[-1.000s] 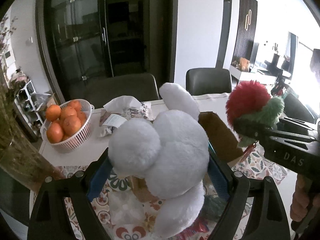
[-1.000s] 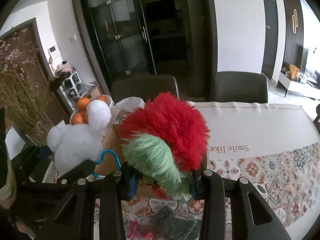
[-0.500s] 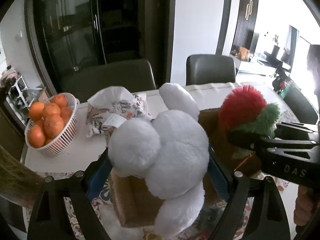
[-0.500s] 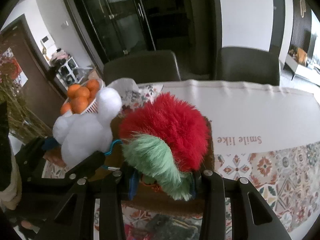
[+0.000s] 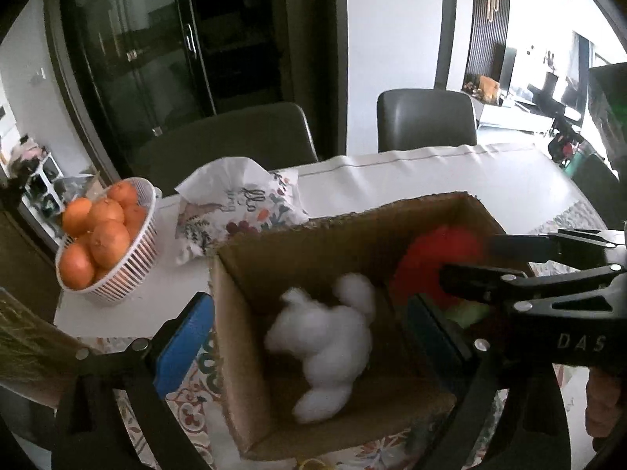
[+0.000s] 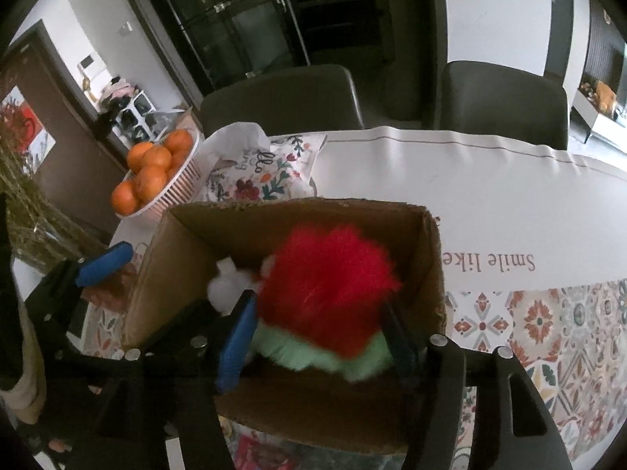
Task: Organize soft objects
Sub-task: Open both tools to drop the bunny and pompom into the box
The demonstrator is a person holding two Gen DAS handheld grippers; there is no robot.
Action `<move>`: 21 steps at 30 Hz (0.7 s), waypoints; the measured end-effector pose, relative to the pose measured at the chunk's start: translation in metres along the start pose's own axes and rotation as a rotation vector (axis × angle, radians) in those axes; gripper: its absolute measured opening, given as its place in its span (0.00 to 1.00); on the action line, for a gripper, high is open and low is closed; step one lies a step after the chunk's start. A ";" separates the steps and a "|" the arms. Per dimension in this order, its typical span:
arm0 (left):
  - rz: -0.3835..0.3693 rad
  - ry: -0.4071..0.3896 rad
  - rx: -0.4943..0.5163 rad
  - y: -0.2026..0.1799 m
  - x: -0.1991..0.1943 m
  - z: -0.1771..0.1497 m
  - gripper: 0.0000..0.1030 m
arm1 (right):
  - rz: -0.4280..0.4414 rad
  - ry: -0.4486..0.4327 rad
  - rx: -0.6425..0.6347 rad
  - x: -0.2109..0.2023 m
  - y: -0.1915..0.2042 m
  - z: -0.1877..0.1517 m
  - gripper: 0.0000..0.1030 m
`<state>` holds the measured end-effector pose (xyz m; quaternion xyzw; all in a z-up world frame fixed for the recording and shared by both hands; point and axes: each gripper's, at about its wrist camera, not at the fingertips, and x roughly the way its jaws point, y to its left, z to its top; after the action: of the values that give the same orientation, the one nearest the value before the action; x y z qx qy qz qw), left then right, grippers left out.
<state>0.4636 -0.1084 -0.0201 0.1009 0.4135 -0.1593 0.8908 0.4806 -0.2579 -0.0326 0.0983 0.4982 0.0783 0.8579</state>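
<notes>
A white plush toy (image 5: 325, 344) lies loose on the bottom of an open cardboard box (image 5: 243, 274). My left gripper (image 5: 309, 333) is open above the box, its blue pads spread to either side. A red and green fluffy toy (image 6: 329, 301) sits in the box (image 6: 188, 243) between the fingers of my right gripper (image 6: 317, 337), which looks opened around it; the toy is blurred. It shows red in the left wrist view (image 5: 435, 262), with the right gripper (image 5: 470, 274) over it. A bit of the white toy (image 6: 225, 290) shows in the right wrist view.
A white basket of oranges (image 5: 102, 235) stands at the back left, also in the right wrist view (image 6: 156, 172). A floral tissue pack (image 5: 243, 207) lies behind the box. Two dark chairs (image 5: 235, 141) stand behind the table. A patterned cloth (image 6: 548, 333) covers the table's near side.
My left gripper has opened and the white plush has dropped into the box. My right gripper has lowered the red and green toy into the box and spread its fingers.
</notes>
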 end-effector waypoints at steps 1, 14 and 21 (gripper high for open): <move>0.008 -0.001 -0.002 0.001 -0.002 0.000 0.97 | 0.000 -0.001 0.008 -0.001 -0.001 0.000 0.66; 0.065 0.008 -0.051 0.006 -0.046 -0.018 0.97 | -0.073 -0.064 -0.021 -0.038 0.014 -0.012 0.66; 0.066 -0.010 -0.041 0.000 -0.081 -0.038 0.97 | -0.126 -0.119 -0.041 -0.076 0.024 -0.038 0.66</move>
<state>0.3880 -0.0802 0.0178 0.0954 0.4088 -0.1217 0.8994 0.4099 -0.2488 0.0186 0.0537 0.4498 0.0285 0.8911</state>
